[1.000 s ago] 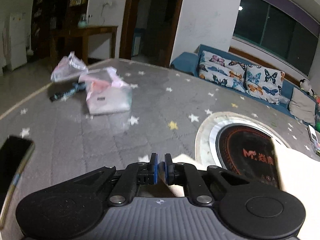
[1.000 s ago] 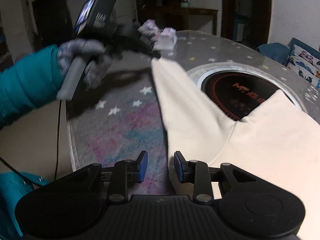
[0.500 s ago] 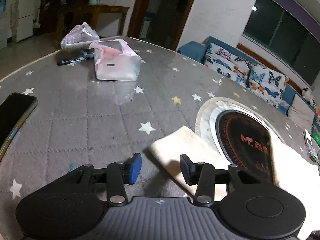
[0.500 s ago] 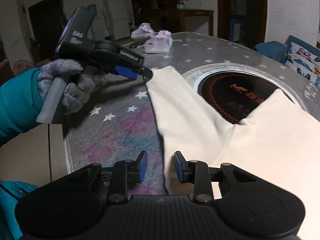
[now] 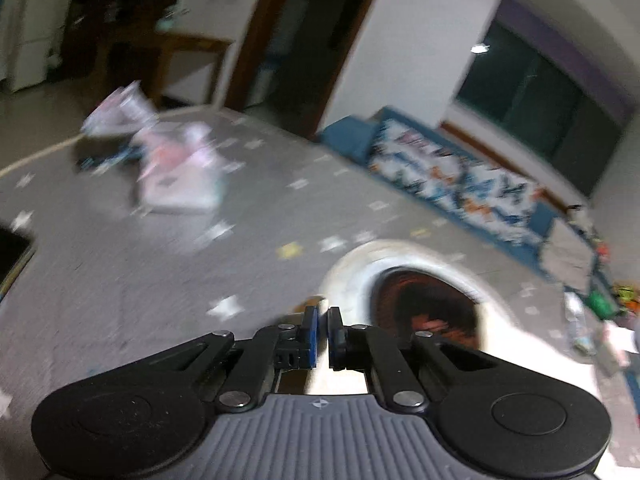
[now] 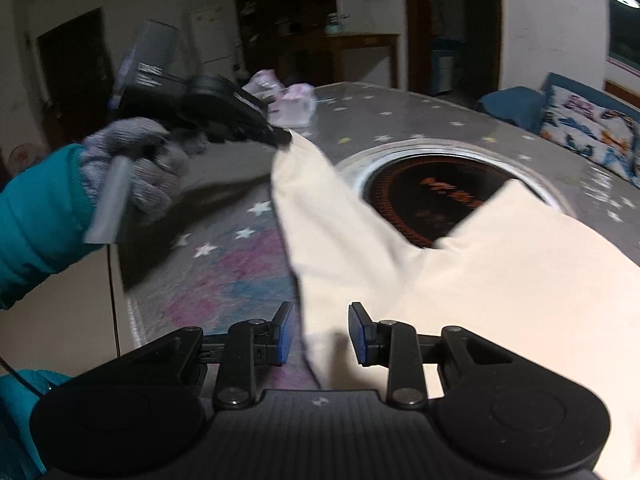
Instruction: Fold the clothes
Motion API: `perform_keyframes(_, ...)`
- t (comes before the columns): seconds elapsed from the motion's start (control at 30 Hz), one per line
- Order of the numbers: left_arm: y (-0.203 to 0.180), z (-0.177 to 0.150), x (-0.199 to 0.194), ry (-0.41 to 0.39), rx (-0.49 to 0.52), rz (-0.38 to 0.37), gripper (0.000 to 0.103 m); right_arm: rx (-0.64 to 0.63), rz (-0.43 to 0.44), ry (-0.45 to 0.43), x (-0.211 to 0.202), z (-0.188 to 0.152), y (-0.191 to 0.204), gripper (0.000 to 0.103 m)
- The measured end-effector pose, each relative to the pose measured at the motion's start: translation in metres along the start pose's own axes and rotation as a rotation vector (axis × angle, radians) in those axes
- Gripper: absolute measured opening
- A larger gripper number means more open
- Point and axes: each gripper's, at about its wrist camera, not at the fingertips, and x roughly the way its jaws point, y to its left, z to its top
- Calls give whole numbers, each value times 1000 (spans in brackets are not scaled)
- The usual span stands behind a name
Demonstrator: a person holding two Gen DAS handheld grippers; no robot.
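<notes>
Cream garment (image 6: 460, 272) lies spread across the star-patterned surface (image 6: 400, 120), filling centre and lower right of the right wrist view and partly covering the round dark inset hotplate (image 6: 432, 196). Looks like trousers, two legs splitting in a V, though blur keeps that uncertain. Left tool (image 6: 282, 138), upper left of that frame, is clenched on the tip of the far leg and holds it just off the surface; a grey-gloved hand (image 6: 136, 160) with a teal sleeve grips its handle. Left wrist view is blurred, pads (image 5: 310, 338) nearly together with cloth glimpsed below. Right tool (image 6: 320, 334), bottom centre, is released: jaws apart, straddling the near cloth edge without pressing it. Progress, as judged: early. No fold visible yet, garment flat; first fold just starting, all others remain. Pink bags (image 6: 294, 106) sit far back.
</notes>
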Motion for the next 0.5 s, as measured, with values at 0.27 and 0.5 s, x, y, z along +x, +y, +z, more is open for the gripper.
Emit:
perform_keyframes(0.27, -88, 11, -44, -47, 91, -283, 5, 121, -135, -56, -39, -19, -38, 30)
perform_keyframes(0.5, -168, -37, -64, 36, 261, -567, 10, 252, -252, -97, -65, -41, -77, 30)
